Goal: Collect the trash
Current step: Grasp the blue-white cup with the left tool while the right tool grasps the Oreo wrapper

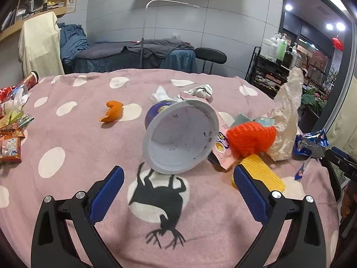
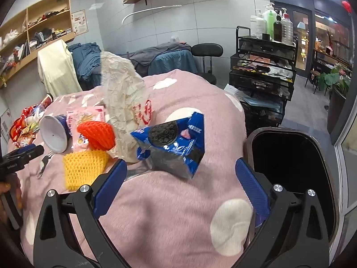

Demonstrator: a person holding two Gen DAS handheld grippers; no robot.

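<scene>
A tipped white and purple cup (image 1: 180, 136) lies on the pink blanket (image 1: 78, 178), its mouth facing my left gripper (image 1: 178, 189), which stands open just short of it. Beside it lie an orange foam net (image 1: 250, 140), a yellow foam net (image 1: 265, 174), a crumpled white bag (image 1: 287, 120) and an orange peel (image 1: 112, 111). My right gripper (image 2: 180, 183) is open just before a blue cookie wrapper (image 2: 174, 143). The cup (image 2: 54, 134), orange net (image 2: 98, 136), yellow net (image 2: 83, 167) and white bag (image 2: 125, 102) lie to its left. A dark bin (image 2: 290, 167) opens at the right.
Snack packets and a red tube (image 1: 13, 116) pile at the blanket's left edge. Crumpled paper (image 1: 200, 90) lies behind the cup. A black cart with bottles (image 2: 267, 62), a stool (image 2: 207, 50) and a covered bed (image 1: 138, 53) stand beyond the table.
</scene>
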